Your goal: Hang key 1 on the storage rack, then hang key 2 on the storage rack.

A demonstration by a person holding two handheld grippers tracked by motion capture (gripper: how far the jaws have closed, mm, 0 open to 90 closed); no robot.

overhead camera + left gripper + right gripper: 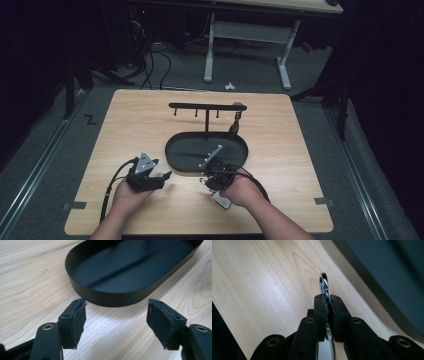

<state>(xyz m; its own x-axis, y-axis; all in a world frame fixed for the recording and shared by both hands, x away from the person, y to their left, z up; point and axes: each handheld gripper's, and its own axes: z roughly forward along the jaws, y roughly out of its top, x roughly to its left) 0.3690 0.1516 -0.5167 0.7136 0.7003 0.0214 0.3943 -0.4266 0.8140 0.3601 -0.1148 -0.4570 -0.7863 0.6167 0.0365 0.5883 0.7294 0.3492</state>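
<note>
The right gripper (pixel 327 298) is clamped tight on a shiny metal clasp (pixel 323 282), whose rounded loop pokes out just beyond the pinched pads, above the pale wood of the desk (pixel 140 115). In the high view that right gripper (pixel 212 177) sits at the near rim of the black oval tray (pixel 175 150), toward the desk's near edge, with the silvery end of the held piece showing under the hand.

Over on the other side, the left gripper (pixel 162 176) is released and holds nothing. Its two pads (pixel 78 320) stand wide apart over bare wood, aimed at the tray's near wall (pixel 112 296) and not touching it.

From the tray rises a black rack (pixel 206 106) with a crossbar and small pegs, toward the far edge. One dark item (pixel 235 125) hangs from the bar's right end, too small to identify.
</note>
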